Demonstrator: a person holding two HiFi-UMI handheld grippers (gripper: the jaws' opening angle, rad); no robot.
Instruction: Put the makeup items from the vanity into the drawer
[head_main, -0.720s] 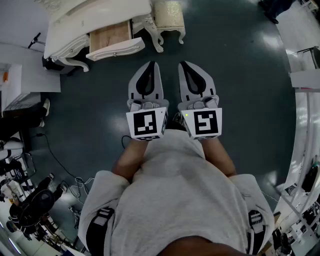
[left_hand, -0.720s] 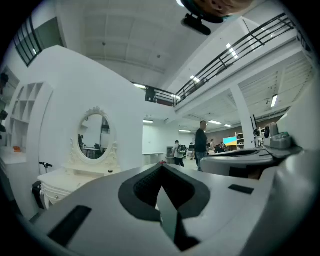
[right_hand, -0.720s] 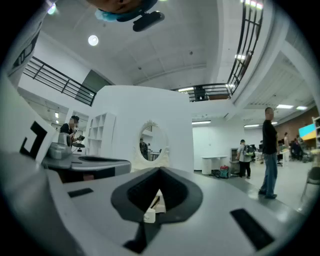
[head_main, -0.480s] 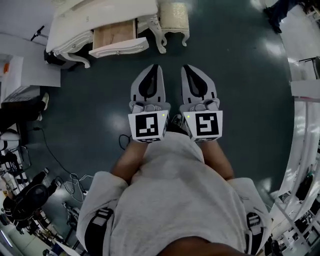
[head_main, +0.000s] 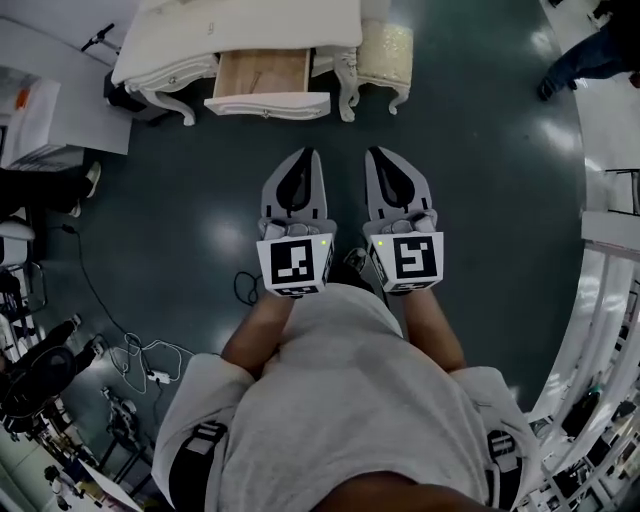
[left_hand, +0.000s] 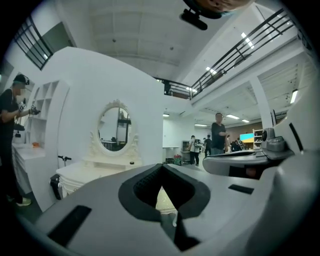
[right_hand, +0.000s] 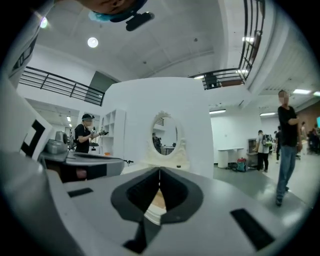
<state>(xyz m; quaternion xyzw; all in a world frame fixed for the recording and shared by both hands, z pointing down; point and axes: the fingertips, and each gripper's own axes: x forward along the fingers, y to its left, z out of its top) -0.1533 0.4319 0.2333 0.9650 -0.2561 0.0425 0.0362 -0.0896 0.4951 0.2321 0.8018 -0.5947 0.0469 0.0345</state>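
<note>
A person's left gripper (head_main: 305, 153) and right gripper (head_main: 378, 152) are held side by side above the dark floor (head_main: 480, 200), each with its jaws closed together on nothing. Well ahead stands the white bench (head_main: 250, 30), its drawer (head_main: 265, 75) pulled out. One small dark item (left_hand: 132, 162) sits on its top beneath the oval mirror (left_hand: 114, 129).

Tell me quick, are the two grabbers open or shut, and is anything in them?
Left gripper: shut, holding nothing.
Right gripper: shut, holding nothing.
</note>
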